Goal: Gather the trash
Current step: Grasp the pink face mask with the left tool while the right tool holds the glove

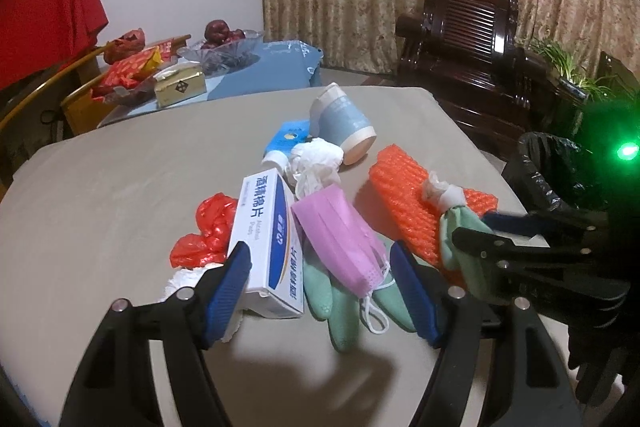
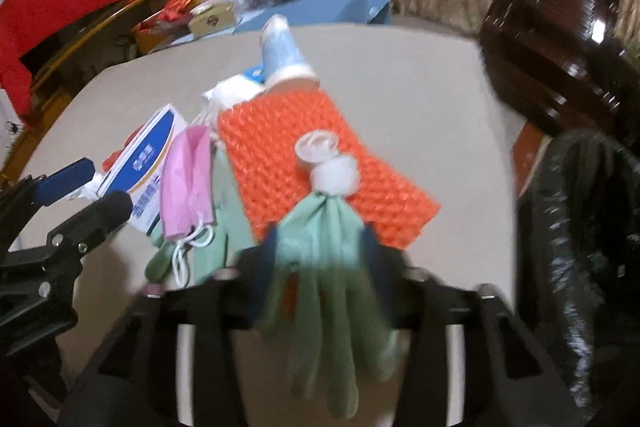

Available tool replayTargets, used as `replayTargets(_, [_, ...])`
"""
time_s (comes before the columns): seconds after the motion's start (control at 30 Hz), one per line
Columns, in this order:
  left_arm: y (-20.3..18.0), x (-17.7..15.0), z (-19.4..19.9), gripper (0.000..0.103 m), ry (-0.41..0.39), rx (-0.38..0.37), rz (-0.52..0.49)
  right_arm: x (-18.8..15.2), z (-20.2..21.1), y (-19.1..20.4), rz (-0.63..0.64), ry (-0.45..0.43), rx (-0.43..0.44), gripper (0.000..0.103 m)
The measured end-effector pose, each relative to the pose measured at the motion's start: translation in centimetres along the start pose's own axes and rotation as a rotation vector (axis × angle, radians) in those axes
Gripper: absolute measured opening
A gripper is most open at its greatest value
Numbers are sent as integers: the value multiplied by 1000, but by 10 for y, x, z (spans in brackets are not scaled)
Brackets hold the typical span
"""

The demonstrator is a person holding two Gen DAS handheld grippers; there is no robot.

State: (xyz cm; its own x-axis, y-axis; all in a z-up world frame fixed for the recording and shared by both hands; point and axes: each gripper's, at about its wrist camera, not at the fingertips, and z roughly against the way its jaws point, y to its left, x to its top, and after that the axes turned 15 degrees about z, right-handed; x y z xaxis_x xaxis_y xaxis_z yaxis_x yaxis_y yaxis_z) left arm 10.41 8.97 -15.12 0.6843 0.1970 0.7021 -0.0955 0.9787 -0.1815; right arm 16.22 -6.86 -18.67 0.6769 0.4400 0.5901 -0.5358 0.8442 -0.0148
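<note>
Over table | right gripper [image 2: 320, 247] clamps green glove [image 2: 320, 291], fingers hanging down | left gripper [image 1: 320, 283] open, empty

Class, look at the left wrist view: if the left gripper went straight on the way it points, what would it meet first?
Probably the pink face mask lying over a green glove, between the left gripper's open jaws; depth is uncertain, so the white alcohol-pads box could touch first.

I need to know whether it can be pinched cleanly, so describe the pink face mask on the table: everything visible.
The pink face mask is a pleated, soft, cloth-like disposable, folded roughly in half and lying slack. Its white elastic ear loops dangle at the near end. It leans against the white and blue box on one side and drapes over a pale green glove beneath it. It lies between the open fingers of the left gripper, which do not touch it.
</note>
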Motion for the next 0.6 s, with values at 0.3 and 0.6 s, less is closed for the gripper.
replayTargets(0.3, [-14,-3,-3,59,25,-47,-18,1,42,-7,-24,-119,20,9])
replayTargets(0.6, [-26,-1,-31,42,48,2,-23,3,53,-23,-40,-131,-32,9])
